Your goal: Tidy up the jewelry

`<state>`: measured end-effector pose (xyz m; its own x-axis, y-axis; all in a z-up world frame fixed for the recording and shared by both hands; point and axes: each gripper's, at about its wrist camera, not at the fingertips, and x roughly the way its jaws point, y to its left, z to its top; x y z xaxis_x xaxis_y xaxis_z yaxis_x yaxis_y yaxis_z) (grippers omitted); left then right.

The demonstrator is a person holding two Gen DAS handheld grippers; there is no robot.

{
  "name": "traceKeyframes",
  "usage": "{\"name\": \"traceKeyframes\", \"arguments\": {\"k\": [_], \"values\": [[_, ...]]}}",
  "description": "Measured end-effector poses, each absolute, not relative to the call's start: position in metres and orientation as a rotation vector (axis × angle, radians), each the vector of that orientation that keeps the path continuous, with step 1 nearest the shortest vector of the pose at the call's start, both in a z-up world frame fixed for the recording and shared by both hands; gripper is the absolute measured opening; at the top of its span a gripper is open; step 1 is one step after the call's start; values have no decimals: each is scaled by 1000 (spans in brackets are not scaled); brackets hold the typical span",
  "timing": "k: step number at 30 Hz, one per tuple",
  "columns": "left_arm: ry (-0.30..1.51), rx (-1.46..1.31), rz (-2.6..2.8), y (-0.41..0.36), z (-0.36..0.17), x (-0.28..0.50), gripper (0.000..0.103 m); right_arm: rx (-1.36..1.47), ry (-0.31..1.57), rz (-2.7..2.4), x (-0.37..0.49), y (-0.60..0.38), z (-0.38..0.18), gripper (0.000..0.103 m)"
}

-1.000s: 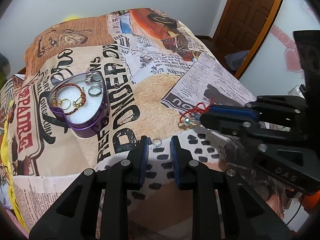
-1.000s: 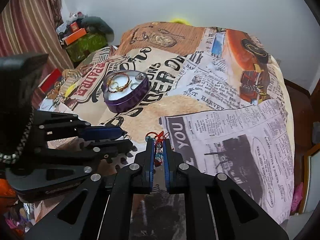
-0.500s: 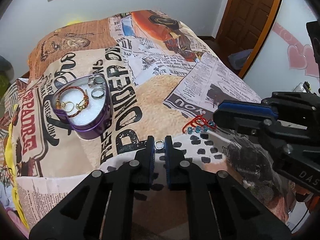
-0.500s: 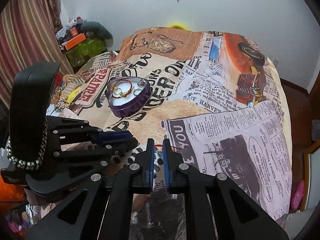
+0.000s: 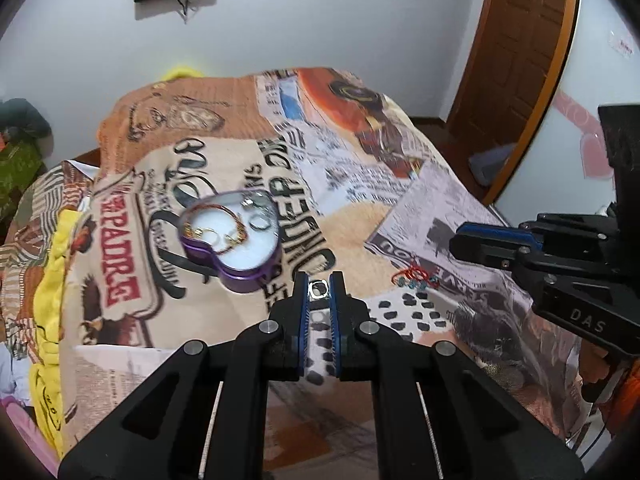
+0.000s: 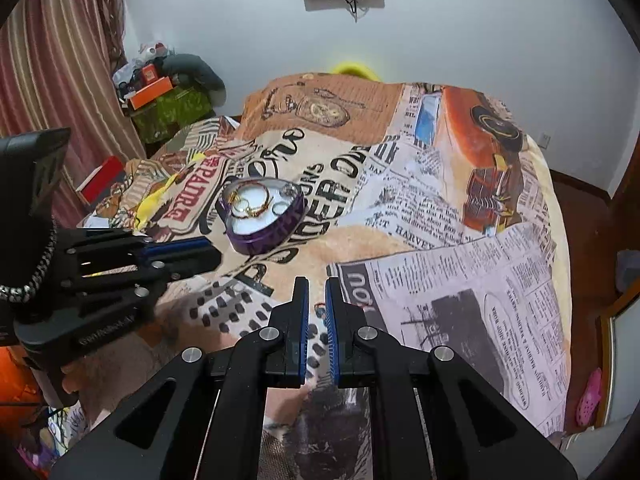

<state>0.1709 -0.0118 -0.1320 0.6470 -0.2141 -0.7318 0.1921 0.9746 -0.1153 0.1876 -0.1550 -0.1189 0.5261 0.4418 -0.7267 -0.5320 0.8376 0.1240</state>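
Purple heart-shaped box (image 5: 240, 248), far-left of the jaws on the bedspread (image 5: 360, 232), holding bracelet and rings; left gripper (image 5: 319, 280), nearer the box, clamped on a small silver ring (image 5: 319, 289); red beaded bracelet (image 5: 414, 276) lying right; right gripper (image 6: 316, 292) closed, nothing visibly between its pads

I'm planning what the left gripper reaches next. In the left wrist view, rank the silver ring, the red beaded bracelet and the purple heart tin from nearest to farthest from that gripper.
1. silver ring: pinched between the left gripper's fingertips.
2. and 3. purple heart tin, up left, and red beaded bracelet, to the right on the bedspread: too close to call.
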Motion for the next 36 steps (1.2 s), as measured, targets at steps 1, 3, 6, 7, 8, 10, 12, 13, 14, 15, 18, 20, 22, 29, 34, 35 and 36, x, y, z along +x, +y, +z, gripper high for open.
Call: {"name": "traceKeyframes", "arguments": {"k": [1,3,6,7,8,10,12,13,14,15,18,20,22,29,34,35,36], "values": [[826,-30,-227,-9,-129,169,8,-118,832,580,187,-155,-119,8],[813,-32,-226,-6,-126,166,8,-112,835,581,187,-156,-121,7],[800,-31,-219,-1,-123,164,8,-114,821,572,187,-157,-123,8],[799,-32,-217,0,-123,164,8,-116,823,566,188,-157,-125,8],[799,-36,-217,1,-123,163,8,-119,839,561,190,-157,-128,8],[802,-42,-219,3,-124,163,8,-119,882,551,195,-157,-135,14],[808,-45,-218,5,-127,162,8,-119,922,538,201,-158,-143,24],[812,-48,-218,5,-128,162,8,-120,937,533,203,-158,-147,31],[817,-52,-218,6,-130,163,8,-118,947,530,204,-159,-150,37],[821,-54,-218,6,-132,163,8,-114,959,532,205,-160,-154,40],[834,-61,-220,7,-137,164,8,-92,991,554,207,-161,-162,44],[842,-63,-221,7,-140,165,8,-98,1014,558,209,-159,-167,44],[845,-64,-221,7,-141,166,8,-114,1027,562,209,-156,-173,44],[848,-72,-217,8,-143,168,8,-144,1012,577,210,-151,-176,34],[845,-77,-215,10,-142,167,8,-175,1007,579,211,-146,-174,9],[844,-77,-215,11,-141,167,8,-181,1004,576,211,-144,-174,9],[841,-77,-215,11,-140,166,8,-187,999,577,210,-143,-172,8]]}}
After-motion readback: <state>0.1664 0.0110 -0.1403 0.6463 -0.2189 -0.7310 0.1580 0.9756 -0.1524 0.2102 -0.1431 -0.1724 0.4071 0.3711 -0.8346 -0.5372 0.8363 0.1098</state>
